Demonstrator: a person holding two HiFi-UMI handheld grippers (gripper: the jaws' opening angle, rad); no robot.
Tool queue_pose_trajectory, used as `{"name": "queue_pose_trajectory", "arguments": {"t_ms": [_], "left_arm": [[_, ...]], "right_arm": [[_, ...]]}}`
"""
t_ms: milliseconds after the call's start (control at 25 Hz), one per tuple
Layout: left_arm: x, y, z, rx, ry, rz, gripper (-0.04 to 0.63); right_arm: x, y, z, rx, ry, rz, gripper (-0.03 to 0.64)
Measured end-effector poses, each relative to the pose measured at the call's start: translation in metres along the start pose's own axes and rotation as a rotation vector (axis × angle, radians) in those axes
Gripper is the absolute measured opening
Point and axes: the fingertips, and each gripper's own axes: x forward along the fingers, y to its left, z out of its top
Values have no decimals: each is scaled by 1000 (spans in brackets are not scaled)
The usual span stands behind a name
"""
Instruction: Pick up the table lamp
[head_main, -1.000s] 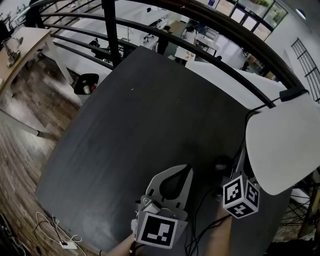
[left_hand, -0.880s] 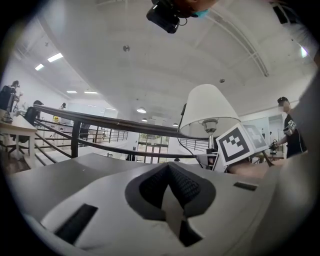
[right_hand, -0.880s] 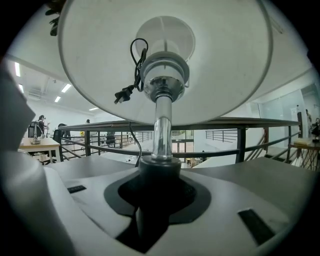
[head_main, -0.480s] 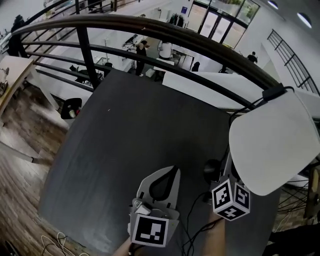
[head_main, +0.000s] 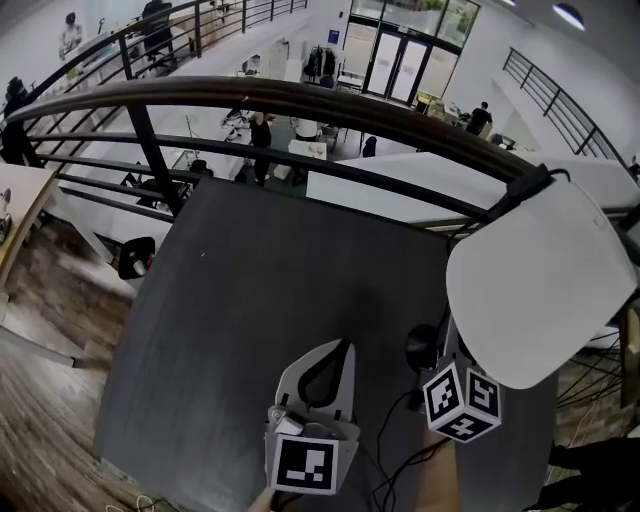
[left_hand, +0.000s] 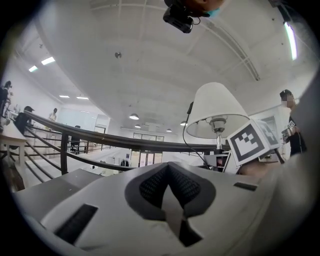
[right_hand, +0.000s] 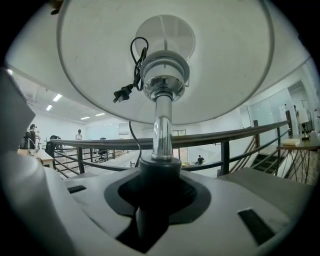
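The right claw (right_hand: 153, 199) is clamped on the table lamp (head_main: 540, 285) at the dark collar under its chrome stem. The lamp sits at about 4 o'clock over the dark surface (head_main: 250, 300). The left claw (head_main: 342, 350), at 6 o'clock, is pinched together with nothing in it.
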Motion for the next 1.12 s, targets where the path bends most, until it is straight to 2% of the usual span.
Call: {"name": "queue_pose_trajectory", "arguments": {"t_ms": [360, 1120], "left_arm": [[1, -5, 23, 23, -7, -2, 43], [-2, 5, 26, 31, -22, 10, 43]], "right_arm": [[-11, -11, 16, 26, -8, -21, 118], [-15, -10, 22, 22, -46, -31, 118]]}}
